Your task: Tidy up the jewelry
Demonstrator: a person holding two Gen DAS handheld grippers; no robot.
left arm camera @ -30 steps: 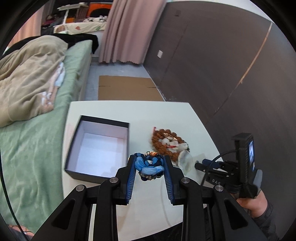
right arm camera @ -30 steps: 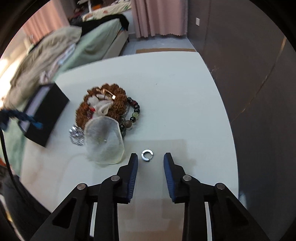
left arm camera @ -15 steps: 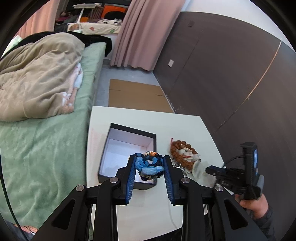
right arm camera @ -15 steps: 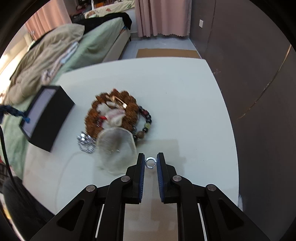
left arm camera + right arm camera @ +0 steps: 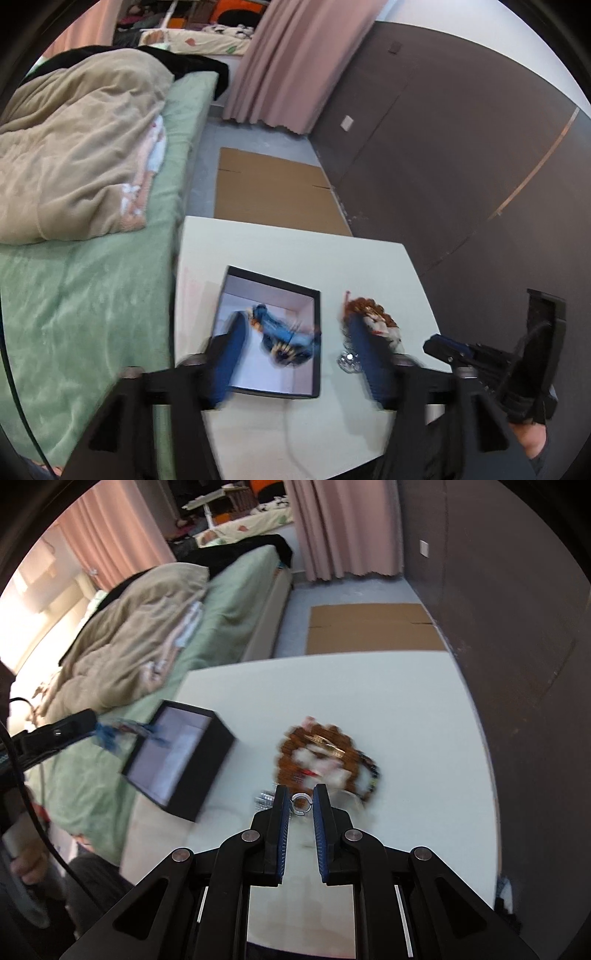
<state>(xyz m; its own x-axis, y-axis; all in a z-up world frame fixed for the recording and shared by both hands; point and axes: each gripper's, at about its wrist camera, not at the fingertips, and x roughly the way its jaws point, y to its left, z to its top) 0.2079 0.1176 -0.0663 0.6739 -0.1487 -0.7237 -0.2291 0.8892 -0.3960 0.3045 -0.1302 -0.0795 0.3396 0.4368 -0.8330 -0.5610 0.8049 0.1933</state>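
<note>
Two pieces of jewelry are in transit. A blue braided bracelet (image 5: pixel 282 338), soft cord with small beads, blurred, lies loose between the opening jaws of the left tool (image 5: pixel 295 354), directly over the open black box (image 5: pixel 316 332) and apparently dropping into its pale, smooth-lined interior. A small silver ring (image 5: pixel 300 804), a hard metal band with a gap, is pinched between the blue ribbed pads of the right tool (image 5: pixel 300 806), whose jaws are pressed nearly together. The box lies to the left of this tool, across the white tabletop (image 5: pixel 388 709), so the ring's next move is judged to be a carry leftward. Between them sits the remaining heap (image 5: pixel 327 762): brown bumpy beads, a gold band, white cloth. A green bed (image 5: pixel 221 605) borders the tabletop.
</note>
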